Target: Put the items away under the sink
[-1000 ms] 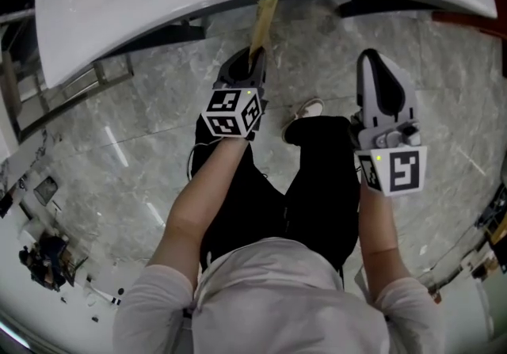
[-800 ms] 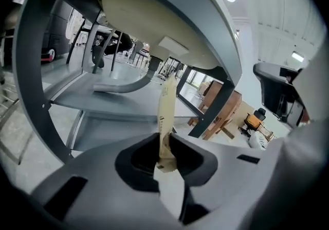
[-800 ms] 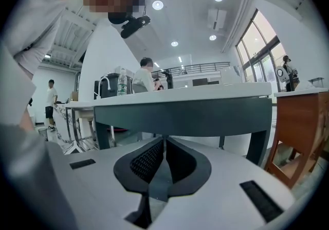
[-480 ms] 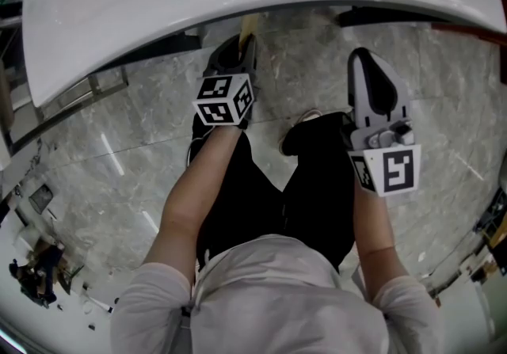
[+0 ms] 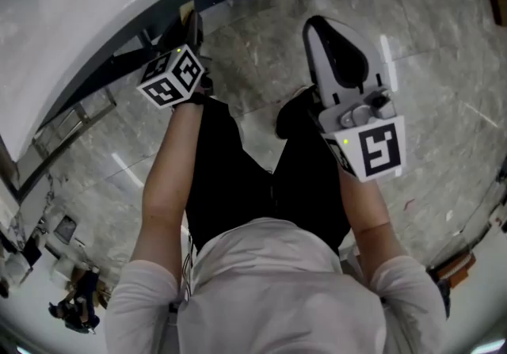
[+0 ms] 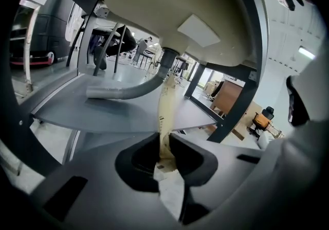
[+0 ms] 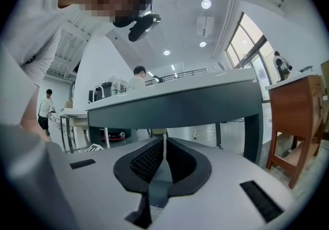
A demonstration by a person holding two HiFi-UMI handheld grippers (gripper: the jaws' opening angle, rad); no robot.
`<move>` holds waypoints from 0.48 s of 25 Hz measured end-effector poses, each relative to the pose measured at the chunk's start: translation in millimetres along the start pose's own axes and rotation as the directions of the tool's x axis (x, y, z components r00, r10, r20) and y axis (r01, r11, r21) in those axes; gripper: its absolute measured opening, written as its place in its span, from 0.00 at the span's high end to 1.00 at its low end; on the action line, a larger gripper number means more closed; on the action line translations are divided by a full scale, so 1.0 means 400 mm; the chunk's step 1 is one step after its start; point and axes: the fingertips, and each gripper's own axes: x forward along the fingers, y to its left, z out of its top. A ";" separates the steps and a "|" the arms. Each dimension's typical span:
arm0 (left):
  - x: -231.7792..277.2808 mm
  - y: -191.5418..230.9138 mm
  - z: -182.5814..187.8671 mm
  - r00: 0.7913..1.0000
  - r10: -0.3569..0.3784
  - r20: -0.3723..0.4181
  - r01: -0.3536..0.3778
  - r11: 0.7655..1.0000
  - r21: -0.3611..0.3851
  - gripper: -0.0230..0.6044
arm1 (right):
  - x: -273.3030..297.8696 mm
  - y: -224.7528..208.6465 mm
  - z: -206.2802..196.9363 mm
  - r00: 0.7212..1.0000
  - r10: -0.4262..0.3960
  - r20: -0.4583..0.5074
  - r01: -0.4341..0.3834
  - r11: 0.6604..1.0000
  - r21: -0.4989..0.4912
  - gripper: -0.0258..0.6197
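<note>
The left tool (image 6: 164, 144) grips a thin flat cream strip (image 6: 167, 101) pointing to 12 o'clock; the right tool (image 7: 164, 147), at its 3 o'clock, is closed and empty.

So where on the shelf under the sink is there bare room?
The grey shelf is bare in front of the drain hose and right of it, toward the dark frame leg. The hose crowds the back left.

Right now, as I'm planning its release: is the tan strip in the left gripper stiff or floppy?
Probably stiff: the tan strip stands straight above the left gripper without drooping. Likely light, being so thin.
</note>
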 end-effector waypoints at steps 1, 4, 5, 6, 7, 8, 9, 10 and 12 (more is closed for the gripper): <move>0.006 0.001 -0.007 1.000 0.000 -0.005 0.000 1.000 -0.002 0.87 | -0.006 -0.003 0.005 1.000 0.001 0.016 -0.001 1.000 0.018 0.90; 0.020 0.007 -0.040 1.000 -0.008 -0.023 0.008 1.000 -0.015 0.87 | -0.033 -0.024 -0.003 0.999 -0.032 0.027 0.031 0.999 0.022 0.90; 0.025 0.012 -0.045 1.000 -0.007 -0.027 0.007 1.000 -0.022 0.87 | -0.042 -0.031 -0.011 0.999 -0.047 0.019 0.047 0.999 0.017 0.90; 0.033 0.019 -0.044 1.000 -0.005 -0.029 0.004 1.000 -0.026 0.87 | -0.049 -0.035 -0.017 0.998 -0.057 0.014 0.057 0.998 0.017 0.90; 0.041 0.025 -0.036 1.000 0.000 -0.028 -0.001 1.000 -0.022 0.87 | -0.054 -0.037 -0.021 0.998 -0.062 0.011 0.062 0.998 0.017 0.90; 0.049 0.031 -0.023 1.000 0.009 -0.023 -0.009 1.000 -0.009 0.87 | -0.058 -0.037 -0.023 0.998 -0.063 0.010 0.063 0.998 0.016 0.90; 0.058 0.036 -0.005 1.000 0.023 -0.017 -0.023 1.000 0.009 0.87 | -0.061 -0.037 -0.025 0.998 -0.062 0.009 0.062 0.998 0.014 0.90; 0.067 0.040 0.011 0.999 0.036 -0.012 -0.036 0.999 0.025 0.87 | -0.064 -0.037 -0.027 0.998 -0.060 0.007 0.060 0.998 0.010 0.90; 0.095 0.037 0.025 0.999 0.033 -0.010 -0.032 0.999 0.042 0.87 | -0.069 -0.039 -0.032 0.998 -0.058 0.000 0.058 0.998 0.003 0.90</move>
